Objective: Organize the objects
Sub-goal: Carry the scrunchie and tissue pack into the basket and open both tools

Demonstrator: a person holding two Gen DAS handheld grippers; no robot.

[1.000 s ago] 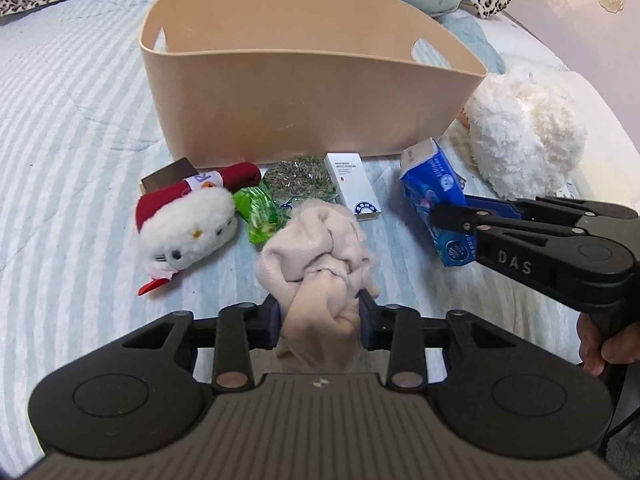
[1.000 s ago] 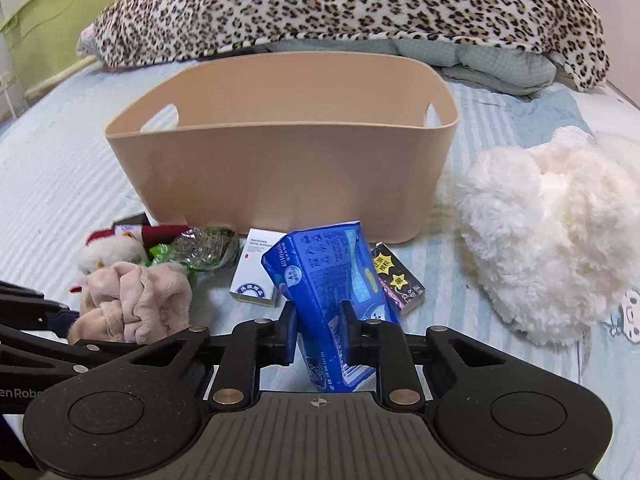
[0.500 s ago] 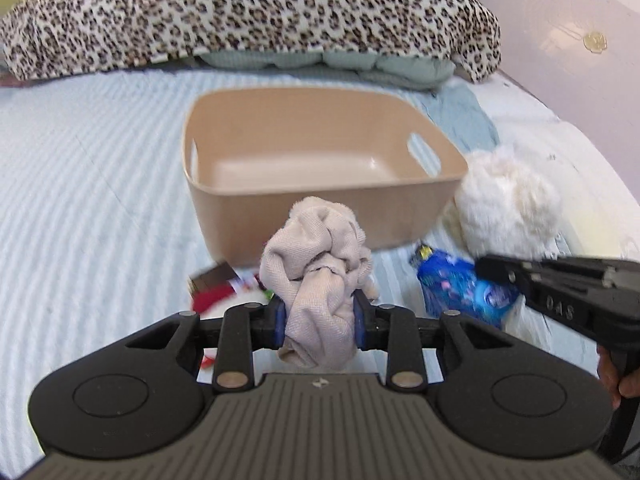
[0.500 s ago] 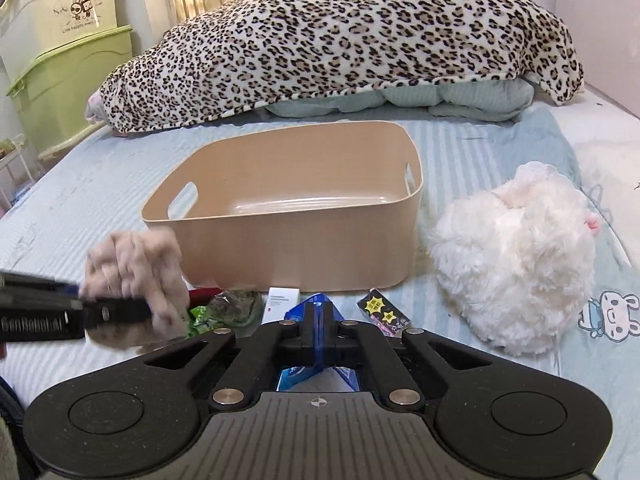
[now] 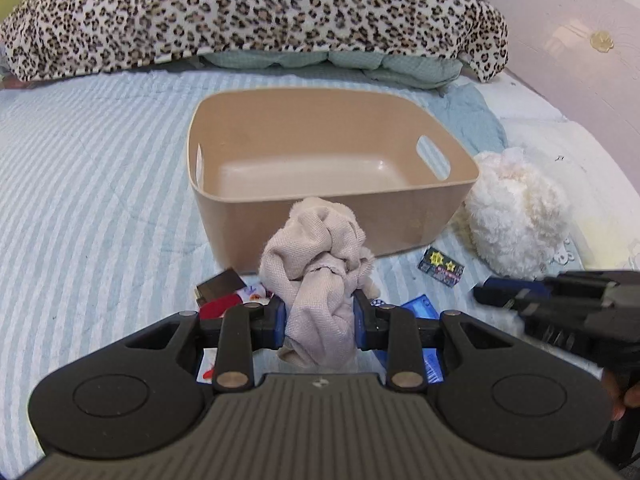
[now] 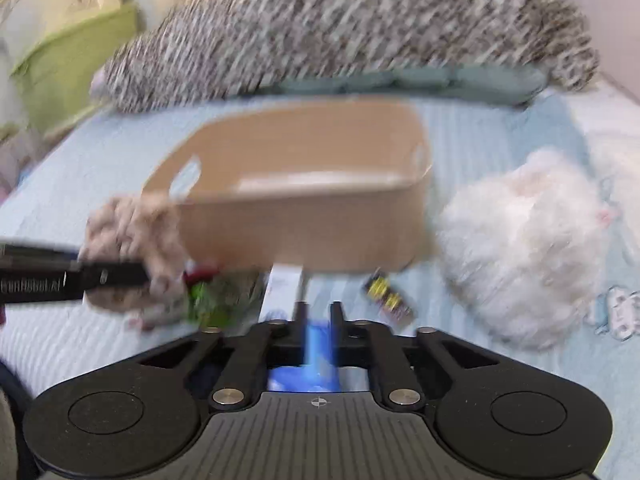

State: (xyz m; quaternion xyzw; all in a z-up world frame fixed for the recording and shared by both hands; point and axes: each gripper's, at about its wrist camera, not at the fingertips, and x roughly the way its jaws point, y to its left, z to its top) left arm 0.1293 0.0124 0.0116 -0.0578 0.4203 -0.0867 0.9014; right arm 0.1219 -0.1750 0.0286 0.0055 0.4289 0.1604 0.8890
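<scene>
My left gripper (image 5: 320, 312) is shut on a crumpled beige cloth (image 5: 316, 248), held up in front of the empty beige bin (image 5: 400, 216). My right gripper (image 6: 319, 312) hangs at the right of the left wrist view (image 5: 486, 296); its jaws are opening. The blue tissue pack (image 6: 316, 340) shows blurred, low in the gap between them, and the pads do not press it. In the left wrist view the pack (image 5: 416, 308) lies on the bed below the grippers. The right wrist view is smeared by motion; in it the cloth (image 6: 132, 236) is at the left of the bin (image 6: 304, 232).
A white fluffy plush (image 5: 516, 224) lies right of the bin. A small black box with yellow stars (image 5: 440, 268), a white box (image 6: 284, 288), a green packet (image 6: 208, 300) and a red-and-white plush (image 5: 220, 304) lie in front of it. A leopard-print blanket (image 5: 256, 12) lies behind.
Both grippers have risen, so the bin's inside now shows. The left one lifted the cloth off the bed. The right jaws narrowed onto the pack's edge, then parted, and the pack sits lower.
</scene>
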